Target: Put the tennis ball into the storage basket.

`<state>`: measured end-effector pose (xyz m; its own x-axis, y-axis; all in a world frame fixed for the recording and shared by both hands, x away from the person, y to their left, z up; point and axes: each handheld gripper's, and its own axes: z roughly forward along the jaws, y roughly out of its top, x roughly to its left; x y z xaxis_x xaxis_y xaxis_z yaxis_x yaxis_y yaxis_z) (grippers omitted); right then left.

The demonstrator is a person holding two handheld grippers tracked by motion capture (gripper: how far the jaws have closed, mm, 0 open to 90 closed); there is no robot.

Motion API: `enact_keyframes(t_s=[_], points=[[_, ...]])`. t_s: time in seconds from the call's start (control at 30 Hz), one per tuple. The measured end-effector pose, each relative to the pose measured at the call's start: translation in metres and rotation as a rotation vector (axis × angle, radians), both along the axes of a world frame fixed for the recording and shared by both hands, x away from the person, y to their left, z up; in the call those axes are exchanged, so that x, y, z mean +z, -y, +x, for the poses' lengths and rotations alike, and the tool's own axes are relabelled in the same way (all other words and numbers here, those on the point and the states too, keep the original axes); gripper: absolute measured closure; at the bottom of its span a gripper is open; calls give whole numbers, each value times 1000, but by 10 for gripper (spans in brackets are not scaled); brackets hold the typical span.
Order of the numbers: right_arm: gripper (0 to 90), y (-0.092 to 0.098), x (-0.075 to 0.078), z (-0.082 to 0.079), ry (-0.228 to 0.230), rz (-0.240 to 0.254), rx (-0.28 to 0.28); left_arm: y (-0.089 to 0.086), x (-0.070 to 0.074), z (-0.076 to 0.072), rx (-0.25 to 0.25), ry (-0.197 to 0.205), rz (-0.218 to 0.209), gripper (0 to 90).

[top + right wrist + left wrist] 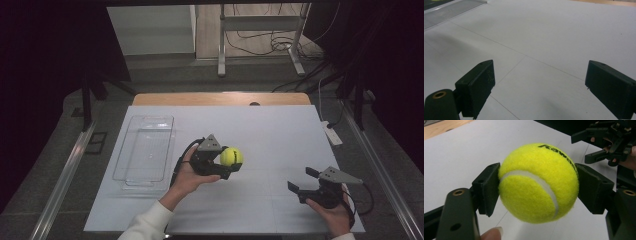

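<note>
Fuzzy yellow-green tennis ball [232,156] with a white curved seam and black lettering, clamped between the two black jaws of the left gripper [227,161], held up above the white table sheet [280,135] near its middle. Pads pressed flat on opposite sides of the ball, one at each flank in the left gripper view, ball [539,182] bulging forward and upward past both pads, lettering on its upper far side. Left gripper [537,186] closed on the ball, gripped at its widest part. Fingertip of the holding hand at the bottom edge of that view.

Clear rectangular plastic tray [145,150] lying flat on the sheet to the left of the ball, near but apart from it, behind the left hand [187,175].

Right gripper [303,181] low over the sheet near its front right corner, well apart from the ball, jaws spread wide with nothing between them. In the right gripper view [539,87] the two black pads far apart, bare white sheet [549,37] between and beyond them, corner of the clear tray [451,8] at the upper left. Same right gripper [590,147] at the top right of the left gripper view, beyond the ball.
</note>
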<state>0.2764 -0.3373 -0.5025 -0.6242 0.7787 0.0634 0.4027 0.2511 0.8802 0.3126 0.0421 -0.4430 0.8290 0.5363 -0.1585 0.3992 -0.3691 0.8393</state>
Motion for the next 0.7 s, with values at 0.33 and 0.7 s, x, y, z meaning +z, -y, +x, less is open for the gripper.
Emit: enact_keyframes(t_s=[0.33,0.7], points=[[94,1,1,0,1,3,-3,-4,5,0,12,19,-20,270],[94,0,1,0,2,1,1,-10,11,-2,32,40,-46,270]])
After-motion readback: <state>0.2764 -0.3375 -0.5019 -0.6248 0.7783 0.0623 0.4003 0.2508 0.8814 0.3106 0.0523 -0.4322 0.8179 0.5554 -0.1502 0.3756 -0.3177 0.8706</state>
